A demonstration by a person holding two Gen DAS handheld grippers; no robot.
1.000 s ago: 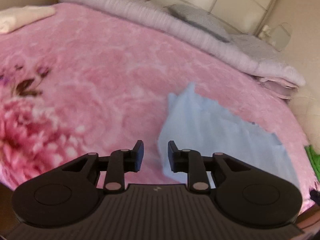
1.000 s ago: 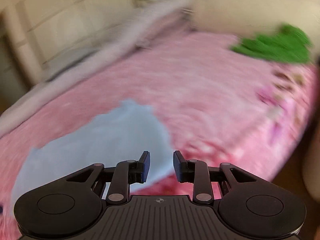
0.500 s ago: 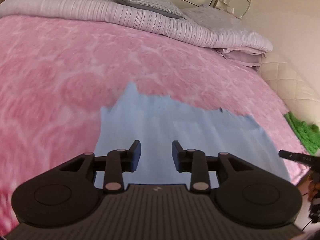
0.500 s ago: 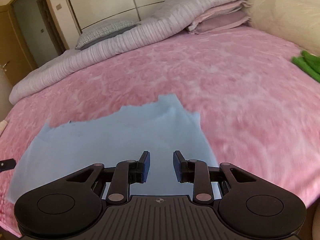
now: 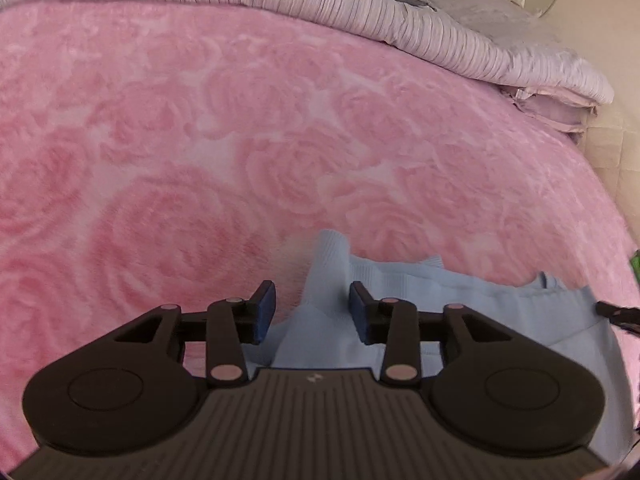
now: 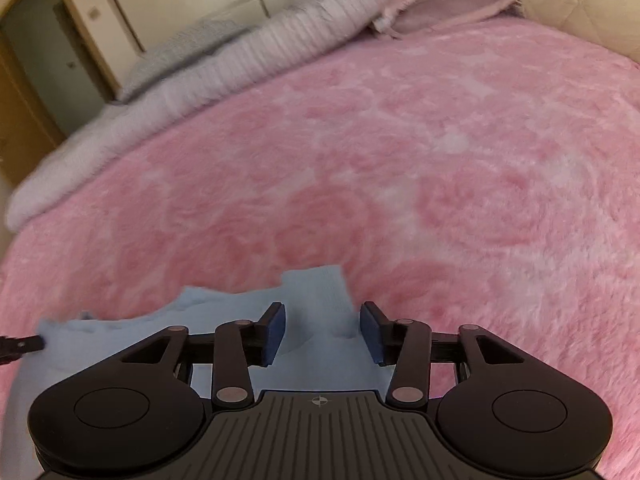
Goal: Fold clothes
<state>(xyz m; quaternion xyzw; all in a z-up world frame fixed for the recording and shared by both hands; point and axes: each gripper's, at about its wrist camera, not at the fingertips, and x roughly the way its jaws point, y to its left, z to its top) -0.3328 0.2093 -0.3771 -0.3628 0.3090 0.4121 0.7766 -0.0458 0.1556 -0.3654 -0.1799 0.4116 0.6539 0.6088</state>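
- Light blue garment (image 5: 400,304): near part hidden under claw body, both views.
- Green cloth (image 5: 635,261): sliver, cut by right edge.
- Folded quilt (image 6: 224,60): motion-blurred.

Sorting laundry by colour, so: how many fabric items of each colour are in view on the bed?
Pink: 1, blanket
Light blue: 1, garment
Lilac-grey: 1, rolled duvet
Green: 1, sliver at the edge
Total: 4

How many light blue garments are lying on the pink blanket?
1. The light blue garment lies on the pink blanket, at its near edge under both tongs; more may be out of view.
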